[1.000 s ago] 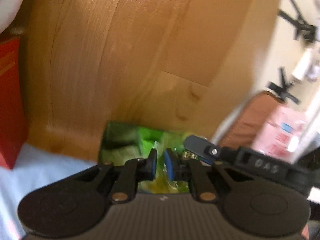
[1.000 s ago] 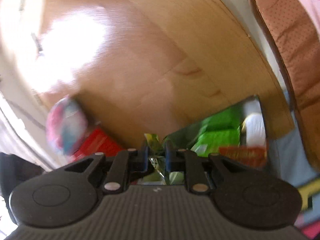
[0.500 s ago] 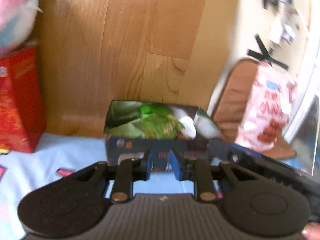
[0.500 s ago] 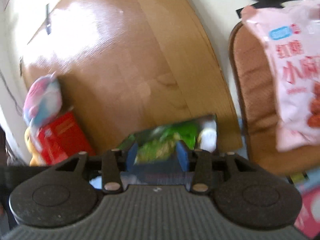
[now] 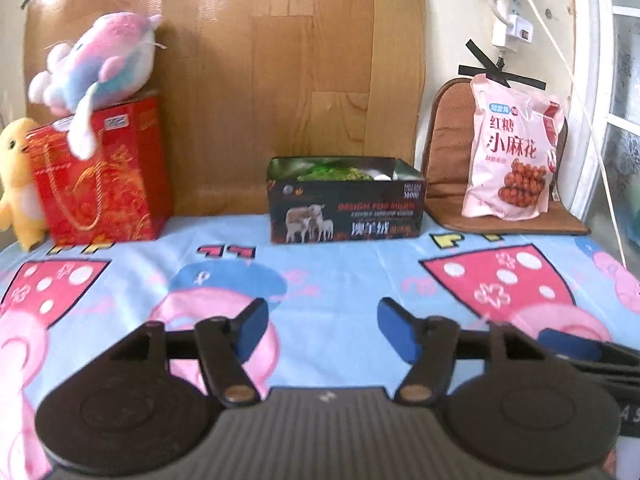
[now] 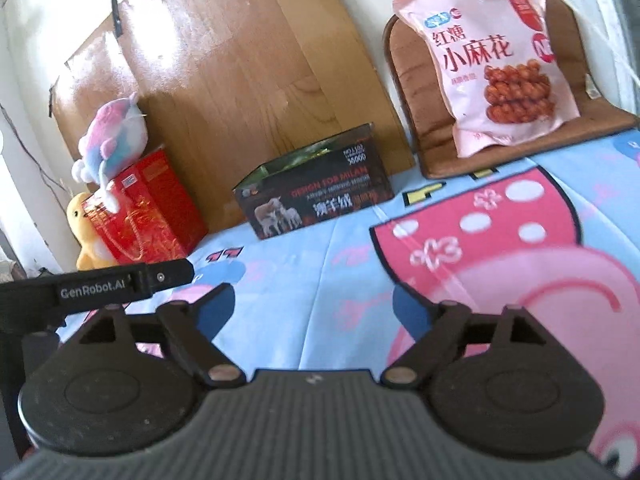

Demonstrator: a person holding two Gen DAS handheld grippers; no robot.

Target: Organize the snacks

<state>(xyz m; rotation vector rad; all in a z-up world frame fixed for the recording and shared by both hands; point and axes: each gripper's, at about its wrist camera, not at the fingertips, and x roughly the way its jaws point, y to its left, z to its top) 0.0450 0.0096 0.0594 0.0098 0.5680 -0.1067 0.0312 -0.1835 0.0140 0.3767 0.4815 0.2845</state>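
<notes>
Pink snack bag (image 6: 490,60) leans loosely on the brown cushion (image 6: 416,80); both hand-held grippers, left (image 5: 322,330) and right (image 6: 312,310), just opened, empty. A one-sided pinch could topple it.

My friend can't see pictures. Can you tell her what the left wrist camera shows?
An open, empty hand-held gripper hovers over a blue cartoon sheet, facing a dark box holding green snack packets. A pink snack bag leans on a brown cushion to the right; a red box topped by a plush toy stands to the left.
</notes>
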